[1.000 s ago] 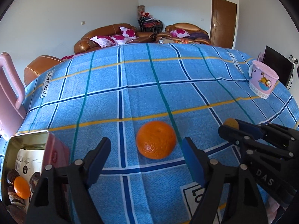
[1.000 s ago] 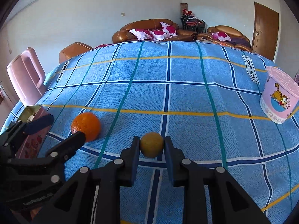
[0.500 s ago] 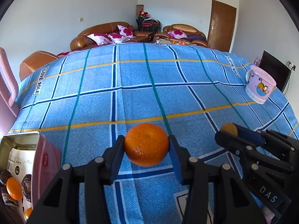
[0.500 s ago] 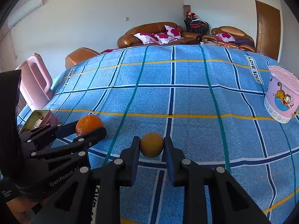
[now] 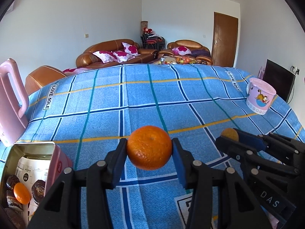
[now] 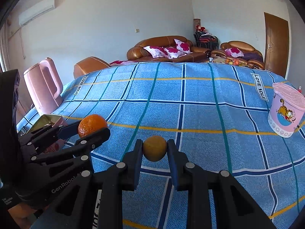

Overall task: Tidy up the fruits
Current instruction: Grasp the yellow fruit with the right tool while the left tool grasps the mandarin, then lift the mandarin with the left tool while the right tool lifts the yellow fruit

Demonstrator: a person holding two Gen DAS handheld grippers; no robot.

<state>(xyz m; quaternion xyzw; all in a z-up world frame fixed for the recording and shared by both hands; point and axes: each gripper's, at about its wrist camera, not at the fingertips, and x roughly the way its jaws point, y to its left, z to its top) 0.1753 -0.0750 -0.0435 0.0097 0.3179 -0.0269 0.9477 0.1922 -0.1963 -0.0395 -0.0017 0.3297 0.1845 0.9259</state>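
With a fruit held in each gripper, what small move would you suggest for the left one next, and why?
Probably swing the left gripper over to the open tin beside it. Its pads already clamp the orange, and the tin already holds another orange fruit, so it looks like the collecting place.

Large bright orange [image 5: 149,147], clamped, raised above blue checked cloth; smaller yellowish fruit [image 6: 155,148], likewise clamped

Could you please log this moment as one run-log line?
left gripper: shut on orange | right gripper: shut on small yellowish fruit | open tin: near left
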